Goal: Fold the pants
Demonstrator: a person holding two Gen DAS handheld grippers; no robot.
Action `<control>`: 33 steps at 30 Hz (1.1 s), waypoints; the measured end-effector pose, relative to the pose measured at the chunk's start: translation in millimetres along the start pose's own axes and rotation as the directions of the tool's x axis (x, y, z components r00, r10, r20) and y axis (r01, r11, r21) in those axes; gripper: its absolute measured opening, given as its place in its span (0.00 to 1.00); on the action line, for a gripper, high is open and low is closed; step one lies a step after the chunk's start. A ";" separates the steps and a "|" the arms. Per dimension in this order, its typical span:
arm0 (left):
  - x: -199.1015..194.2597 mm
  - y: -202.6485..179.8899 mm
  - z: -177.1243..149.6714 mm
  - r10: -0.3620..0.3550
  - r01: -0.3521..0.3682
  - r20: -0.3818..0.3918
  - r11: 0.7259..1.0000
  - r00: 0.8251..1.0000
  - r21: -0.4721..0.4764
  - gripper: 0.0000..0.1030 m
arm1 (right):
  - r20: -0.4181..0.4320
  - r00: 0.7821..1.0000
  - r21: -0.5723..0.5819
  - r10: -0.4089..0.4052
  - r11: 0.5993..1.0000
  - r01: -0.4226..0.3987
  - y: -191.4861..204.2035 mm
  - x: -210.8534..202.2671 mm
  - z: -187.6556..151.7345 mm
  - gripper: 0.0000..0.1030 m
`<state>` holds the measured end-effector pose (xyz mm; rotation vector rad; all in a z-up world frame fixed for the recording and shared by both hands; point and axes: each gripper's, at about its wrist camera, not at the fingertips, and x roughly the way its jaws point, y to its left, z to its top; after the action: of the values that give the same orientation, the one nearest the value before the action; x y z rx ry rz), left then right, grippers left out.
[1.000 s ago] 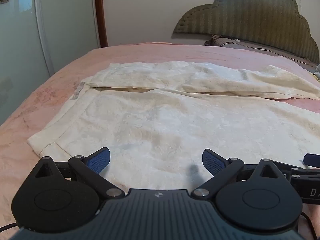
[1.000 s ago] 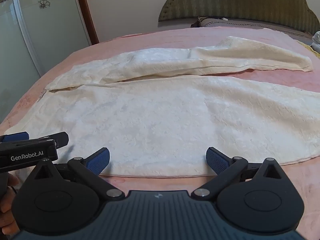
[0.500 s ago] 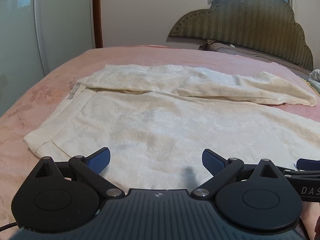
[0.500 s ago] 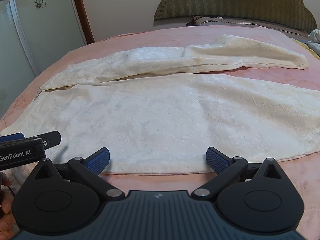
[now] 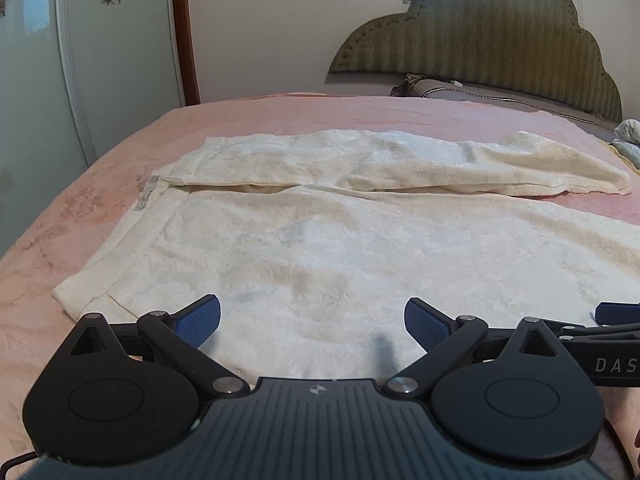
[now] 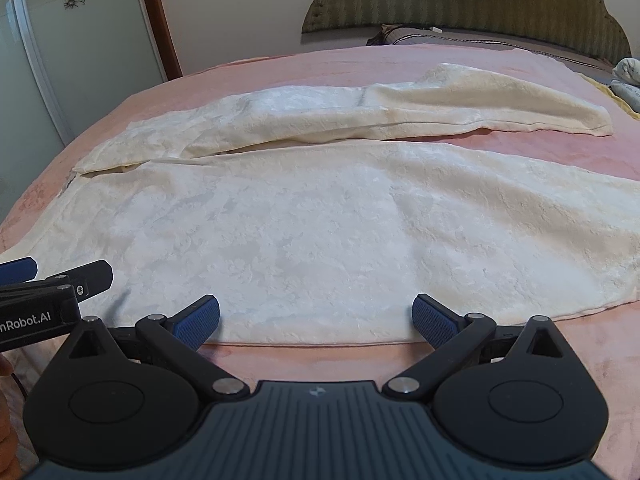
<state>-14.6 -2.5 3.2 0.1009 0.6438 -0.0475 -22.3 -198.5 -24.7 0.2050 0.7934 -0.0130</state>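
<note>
Cream patterned pants (image 5: pixel 340 240) lie flat on the pink bed, waistband at the left, both legs running to the right; they also show in the right wrist view (image 6: pixel 320 220). The far leg (image 6: pixel 400 112) lies apart from the near leg. My left gripper (image 5: pixel 312 320) is open and empty, over the near edge of the pants by the waist. My right gripper (image 6: pixel 316 318) is open and empty, at the near hem edge of the near leg. Each gripper's fingers show at the edge of the other's view, the right one (image 5: pixel 616 314) and the left one (image 6: pixel 16 270).
The pink bedspread (image 5: pixel 60 220) drops off at the left toward a glass wardrobe door (image 5: pixel 40 80). A padded green headboard (image 5: pixel 500 40) and pillows (image 6: pixel 420 34) stand at the back right. A bundle of cloth (image 6: pixel 628 80) lies at the far right.
Both grippers have lifted and pulled back slightly, so the pants sit lower and farther in view. Both jaws stay open. The pants have not moved.
</note>
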 end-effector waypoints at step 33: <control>12.3 0.8 0.0 0.051 -0.052 -0.083 0.999 0.995 -0.007 0.98 | 0.165 0.971 -0.112 0.173 0.981 -0.156 -1.6 -38.3 2.3 1.00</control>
<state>-4.7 -1.8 -4.1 0.1106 0.7239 0.0095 -47.7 -203.1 3.7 0.1736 0.5986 0.1632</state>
